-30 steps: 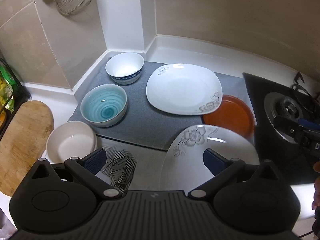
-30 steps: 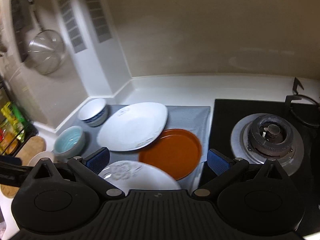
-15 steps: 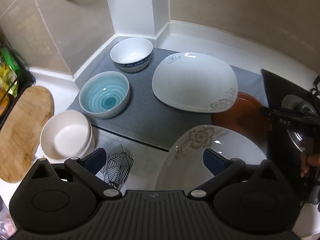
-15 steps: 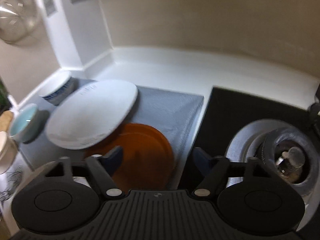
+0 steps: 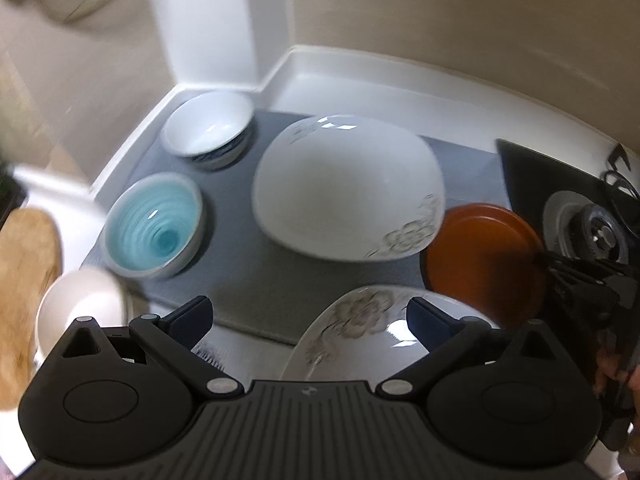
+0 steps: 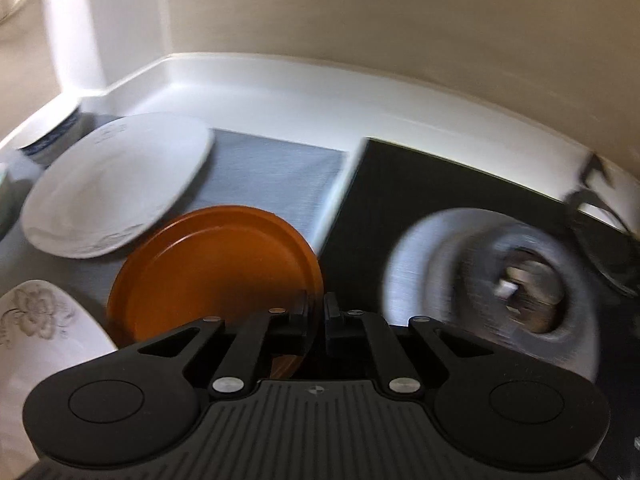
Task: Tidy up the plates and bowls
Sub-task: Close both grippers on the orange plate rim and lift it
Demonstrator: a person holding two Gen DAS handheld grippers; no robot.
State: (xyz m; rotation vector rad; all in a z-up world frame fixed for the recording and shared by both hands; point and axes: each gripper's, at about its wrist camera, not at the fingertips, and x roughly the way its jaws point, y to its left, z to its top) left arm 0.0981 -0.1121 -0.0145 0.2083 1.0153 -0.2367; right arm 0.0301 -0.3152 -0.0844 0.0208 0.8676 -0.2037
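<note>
Right tongs (image 6: 316, 316) pinch the orange plate's (image 6: 208, 272) rim beside the stove (image 6: 500, 280); left tongs (image 5: 308, 316) hang spread above the flowered plate (image 5: 360, 336)

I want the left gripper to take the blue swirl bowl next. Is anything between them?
Nothing visible does. The left gripper is open over bare grey mat, and the blue swirl bowl sits clear beyond its left finger.

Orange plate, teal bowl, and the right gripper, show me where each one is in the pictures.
orange plate (image 6: 208, 276): right wrist view, middle of its flat face.
teal bowl (image 5: 154, 224): left wrist view, on the ringed inside.
right gripper (image 6: 317, 314): right wrist view, between its fingertips, closed on the orange plate's rim.
</note>
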